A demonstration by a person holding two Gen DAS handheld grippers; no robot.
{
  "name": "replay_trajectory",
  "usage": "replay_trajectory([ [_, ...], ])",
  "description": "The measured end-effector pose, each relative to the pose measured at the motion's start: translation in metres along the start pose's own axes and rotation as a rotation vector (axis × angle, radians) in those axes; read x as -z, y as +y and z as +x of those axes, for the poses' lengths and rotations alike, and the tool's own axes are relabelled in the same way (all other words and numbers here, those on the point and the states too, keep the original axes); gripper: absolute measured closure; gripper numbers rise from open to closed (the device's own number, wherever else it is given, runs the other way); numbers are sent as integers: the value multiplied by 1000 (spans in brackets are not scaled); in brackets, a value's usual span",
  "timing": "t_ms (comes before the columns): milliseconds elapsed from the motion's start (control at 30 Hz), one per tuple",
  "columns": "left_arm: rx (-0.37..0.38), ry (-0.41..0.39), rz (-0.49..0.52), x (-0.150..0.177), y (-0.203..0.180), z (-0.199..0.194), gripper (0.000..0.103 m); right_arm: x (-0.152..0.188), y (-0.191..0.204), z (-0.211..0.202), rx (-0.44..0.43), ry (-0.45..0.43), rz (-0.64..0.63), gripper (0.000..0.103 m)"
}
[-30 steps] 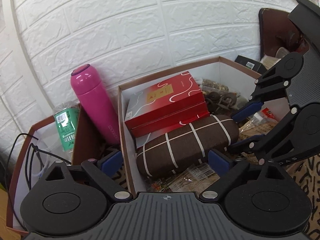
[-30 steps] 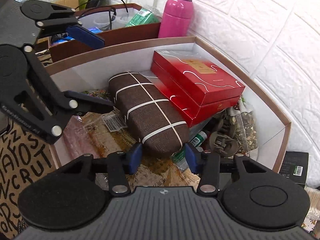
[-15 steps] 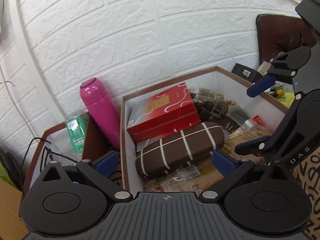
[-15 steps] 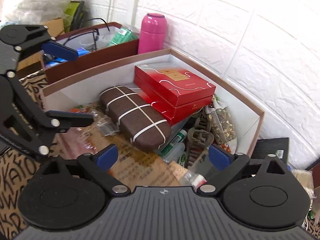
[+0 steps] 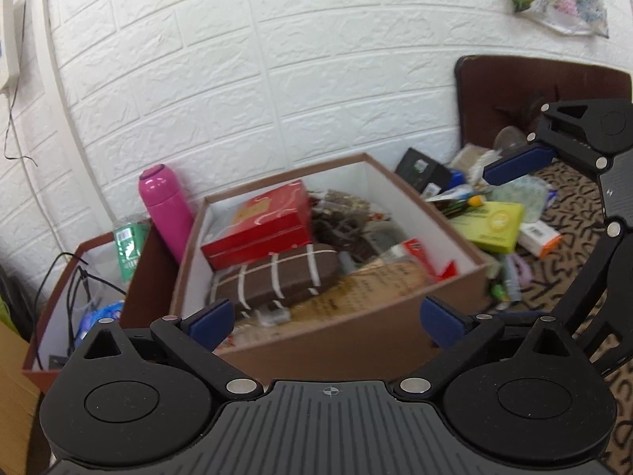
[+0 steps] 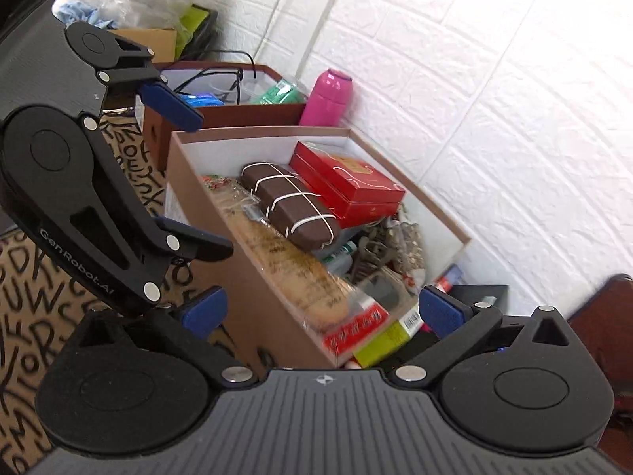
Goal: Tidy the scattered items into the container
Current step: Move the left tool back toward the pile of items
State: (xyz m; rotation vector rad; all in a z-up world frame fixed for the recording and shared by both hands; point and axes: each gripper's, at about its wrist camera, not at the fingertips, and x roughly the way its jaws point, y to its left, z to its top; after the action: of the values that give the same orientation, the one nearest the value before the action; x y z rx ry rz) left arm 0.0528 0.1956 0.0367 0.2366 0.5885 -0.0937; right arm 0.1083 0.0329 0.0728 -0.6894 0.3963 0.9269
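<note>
Container (image 5: pixel 356 340) with brown case (image 5: pixel 273 281), red box (image 5: pixel 257 225), perhaps snacks

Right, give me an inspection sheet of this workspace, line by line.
Surface: patterned cloth with black lettering, under the boxes.
Job's things: brown box with white lining holds a red gift box, a brown striped case leaning against it, and packets.
Clutter: a yellow-green box and small packages lie loose to the box's right; a black box by the wall.
Grippers: left hand-held gripper open, empty, before the box; right hand-held gripper open, empty.
Cables: black cable in the second box; a thin wire on the wall.
Surroundings: white brick-pattern wall; pink bottle standing between the boxes.
</note>
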Motion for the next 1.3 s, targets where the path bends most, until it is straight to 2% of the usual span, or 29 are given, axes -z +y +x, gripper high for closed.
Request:
replay_trajectory([
  [133, 55, -17, -55, 16, -35, -17, 0, 37, 5, -32, 10, -32, 72, 1],
  [333, 94, -5, -112, 42, -90, -21, 0, 98, 7, -59, 55, -11, 202, 1],
  [600, 89, 8, -203, 60, -137, -17, 0, 152, 8, -84, 161, 0, 330, 1],
  [833, 83, 31, -250, 56, -162, 1, 0, 187, -10, -86, 177, 21, 494, 1],
  [1067, 115, 35, -265, 44, -178, 31, 0, 208, -34, -75, 205, 33, 590, 1],
  [1167, 125, 35, -251, 40, -183, 48, 3, 217, -44, -65, 215, 40, 615, 1],
  [1300, 122, 59, -236, 37, -188, 75, 11, 231, -55, -45, 205, 58, 657, 1],
])
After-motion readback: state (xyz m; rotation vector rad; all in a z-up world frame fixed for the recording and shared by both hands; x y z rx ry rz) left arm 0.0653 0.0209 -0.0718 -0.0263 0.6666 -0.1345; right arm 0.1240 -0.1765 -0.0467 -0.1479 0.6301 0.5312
